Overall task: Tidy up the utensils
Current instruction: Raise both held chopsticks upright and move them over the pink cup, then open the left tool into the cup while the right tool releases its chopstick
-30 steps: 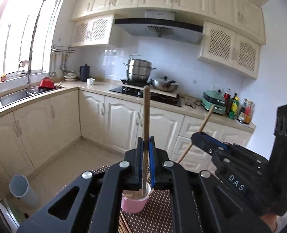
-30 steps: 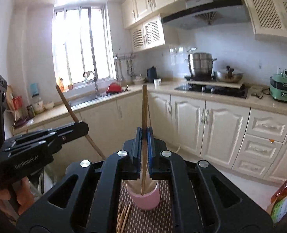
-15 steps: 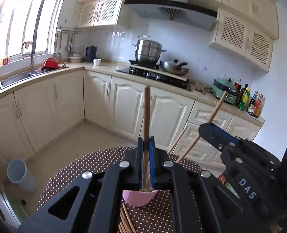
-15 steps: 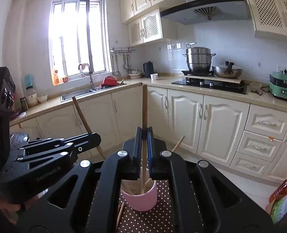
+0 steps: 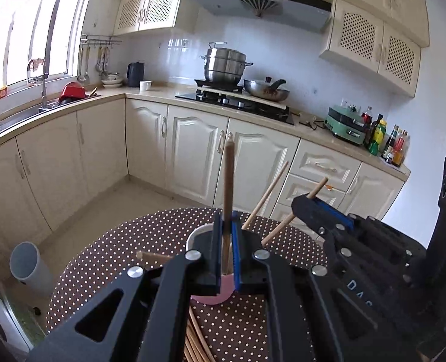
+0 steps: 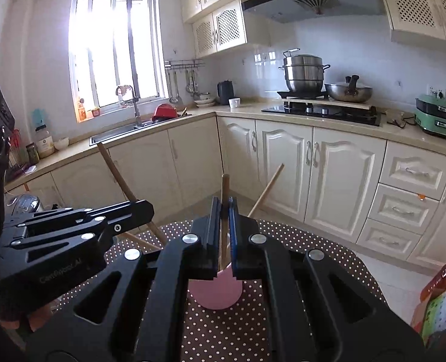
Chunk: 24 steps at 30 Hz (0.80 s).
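A pink cup (image 5: 211, 297) (image 6: 215, 292) stands on a round table with a brown dotted cloth (image 5: 132, 241) (image 6: 313, 241). My left gripper (image 5: 226, 223) is shut on an upright wooden chopstick (image 5: 228, 181) whose lower end dips into the cup. My right gripper (image 6: 224, 208) is shut on a second chopstick (image 6: 224, 187), also reaching down into the cup. Each gripper shows in the other's view: the right one (image 5: 310, 208) and the left one (image 6: 141, 211). Another chopstick (image 5: 268, 193) (image 6: 266, 188) leans out of the cup. Loose chopsticks (image 5: 195, 341) lie in front of it.
A grey bin (image 5: 27, 259) stands on the floor left of the table. A bottle and a packet (image 6: 440, 286) sit at the right edge of the table. Kitchen cabinets and a stove run along the far walls, across open floor.
Both grippers have come down toward the cup with their chopsticks. More of the table shows, and the sticks' lower ends now sit inside the cup.
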Each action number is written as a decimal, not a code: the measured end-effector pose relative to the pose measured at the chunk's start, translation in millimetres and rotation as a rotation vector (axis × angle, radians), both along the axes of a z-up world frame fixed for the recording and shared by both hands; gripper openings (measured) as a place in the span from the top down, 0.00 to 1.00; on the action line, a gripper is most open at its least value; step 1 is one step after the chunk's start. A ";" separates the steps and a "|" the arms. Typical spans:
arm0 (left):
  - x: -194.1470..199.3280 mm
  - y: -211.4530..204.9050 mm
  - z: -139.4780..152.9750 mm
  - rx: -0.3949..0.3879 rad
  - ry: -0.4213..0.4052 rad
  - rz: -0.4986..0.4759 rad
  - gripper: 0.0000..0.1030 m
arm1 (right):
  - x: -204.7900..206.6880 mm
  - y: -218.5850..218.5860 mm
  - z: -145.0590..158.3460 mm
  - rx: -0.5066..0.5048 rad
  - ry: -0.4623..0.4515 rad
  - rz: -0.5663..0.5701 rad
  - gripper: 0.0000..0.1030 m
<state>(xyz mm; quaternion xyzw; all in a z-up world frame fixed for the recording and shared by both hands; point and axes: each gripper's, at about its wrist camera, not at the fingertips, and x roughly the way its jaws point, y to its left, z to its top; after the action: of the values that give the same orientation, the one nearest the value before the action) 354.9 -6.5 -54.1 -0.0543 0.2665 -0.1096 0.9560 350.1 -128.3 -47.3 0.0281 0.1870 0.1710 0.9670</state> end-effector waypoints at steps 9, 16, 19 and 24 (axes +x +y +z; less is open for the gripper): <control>-11.1 1.5 -4.0 0.017 0.000 0.012 0.80 | -3.6 -5.9 -4.3 0.020 0.029 -0.015 0.93; -36.2 5.3 2.8 0.026 -0.045 0.039 0.66 | -25.0 -12.2 3.5 0.008 -0.023 -0.067 0.45; -50.2 12.1 7.7 0.000 -0.073 0.051 0.57 | -36.6 -14.0 8.8 -0.004 -0.042 -0.067 0.45; -81.4 19.8 16.6 0.002 -0.153 0.085 0.39 | -64.3 -18.9 17.2 -0.021 -0.110 -0.106 0.38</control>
<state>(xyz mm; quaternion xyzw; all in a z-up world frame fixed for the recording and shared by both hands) 273.5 13.3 -37.5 -0.0559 0.1904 -0.0724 0.9774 285.8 -147.2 -30.1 0.0182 0.1338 0.1189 0.9837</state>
